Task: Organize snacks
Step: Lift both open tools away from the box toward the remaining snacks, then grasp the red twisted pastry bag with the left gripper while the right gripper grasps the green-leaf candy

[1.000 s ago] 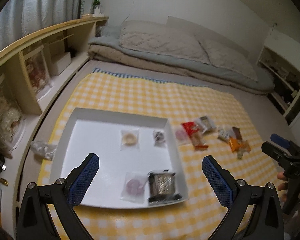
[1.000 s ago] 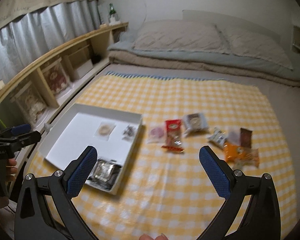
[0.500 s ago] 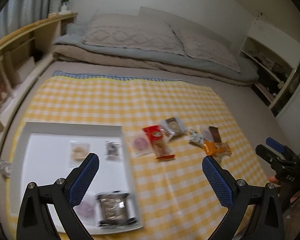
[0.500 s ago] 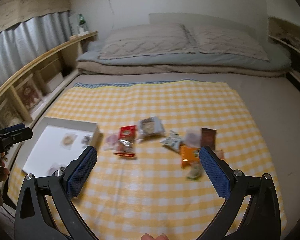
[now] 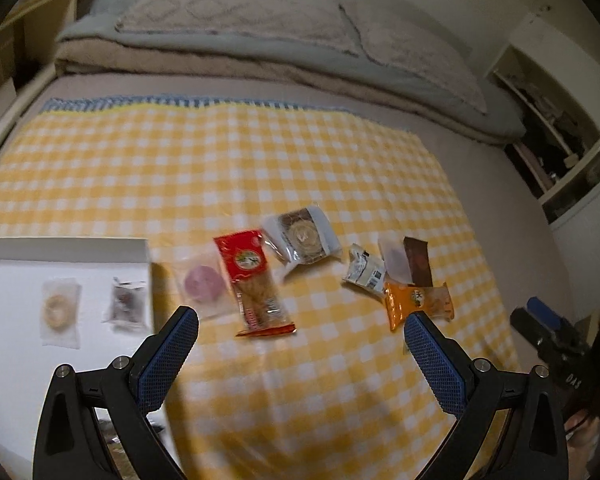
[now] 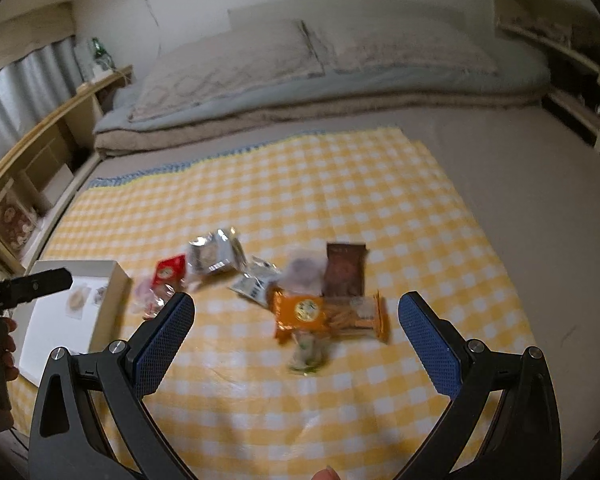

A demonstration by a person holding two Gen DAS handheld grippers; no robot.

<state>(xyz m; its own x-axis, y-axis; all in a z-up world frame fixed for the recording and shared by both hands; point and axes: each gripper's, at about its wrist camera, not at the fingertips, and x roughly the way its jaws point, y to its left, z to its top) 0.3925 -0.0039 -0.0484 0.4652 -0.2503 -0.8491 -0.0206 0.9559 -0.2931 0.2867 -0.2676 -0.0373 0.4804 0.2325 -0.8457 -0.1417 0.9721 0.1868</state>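
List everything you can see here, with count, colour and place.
Box: 1, white, left on cloth.
Snacks in box: 2 seen, one pale ring, one dark.
Loose snacks: red pack, pink disc, silver-wrapped round, white wrapper, brown bar, orange pack, mid-cloth.
Cloth: 1, yellow-white check, on bed.
Pillows: 2, grey-beige, far end.
Left gripper: open, black and blue.
Right gripper: open.

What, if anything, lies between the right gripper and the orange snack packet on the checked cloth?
Nothing visible blocks it. The right gripper is open and empty above the cloth, with the orange snack packet lying uncovered ahead between its fingers. Only a small green-and-white wrapper lies at the packet's near edge, low and flat.
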